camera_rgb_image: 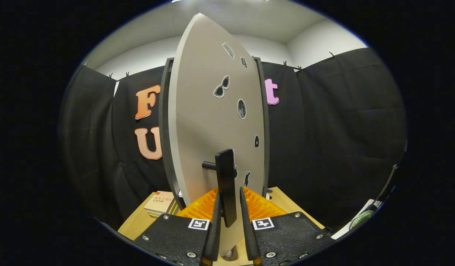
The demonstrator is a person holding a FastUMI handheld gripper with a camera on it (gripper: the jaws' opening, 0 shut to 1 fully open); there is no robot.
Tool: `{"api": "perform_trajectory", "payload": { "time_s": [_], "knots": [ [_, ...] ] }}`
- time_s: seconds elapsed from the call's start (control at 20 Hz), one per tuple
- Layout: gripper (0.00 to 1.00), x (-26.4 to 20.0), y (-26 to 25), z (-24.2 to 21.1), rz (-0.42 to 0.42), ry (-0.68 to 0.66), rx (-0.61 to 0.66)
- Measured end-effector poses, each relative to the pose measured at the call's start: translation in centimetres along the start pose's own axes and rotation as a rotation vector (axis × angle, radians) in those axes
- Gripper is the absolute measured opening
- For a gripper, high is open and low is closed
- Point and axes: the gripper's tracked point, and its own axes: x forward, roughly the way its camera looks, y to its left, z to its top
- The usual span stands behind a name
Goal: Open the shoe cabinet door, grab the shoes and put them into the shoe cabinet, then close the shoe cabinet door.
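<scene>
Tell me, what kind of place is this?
Probably a test booth, not a home: black cloth walls, a wooden table, and a hand-held gripper with its fingers around the cabinet door's handle.

Bright overhead light on cabinet door [212, 122]; black cloth dim; heavy fisheye bending at edges; sharp focus.

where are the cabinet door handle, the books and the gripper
door handle [226, 184]: gripper view, flat black bar between the fingers
books [160, 202]: gripper view, top cover
gripper [230, 210]: gripper view, midway between fingertips
</scene>
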Motion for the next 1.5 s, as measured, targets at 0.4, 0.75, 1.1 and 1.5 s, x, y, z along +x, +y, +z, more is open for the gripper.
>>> {"api": "perform_trajectory", "payload": {
  "time_s": [0.4, 0.75, 1.1, 1.5],
  "knots": [
    [0.28, -0.9, -4.2, 0.0, -0.022, -0.019, 0.072],
    [0.28, -0.7, -7.2, -0.2, -0.084, -0.032, 0.040],
    [0.28, -1.3, -11.1, -0.7, -0.127, -0.029, 0.095],
    [0.21, -1.7, -14.0, -0.7, -0.214, -0.023, 0.044]
  ]
}}
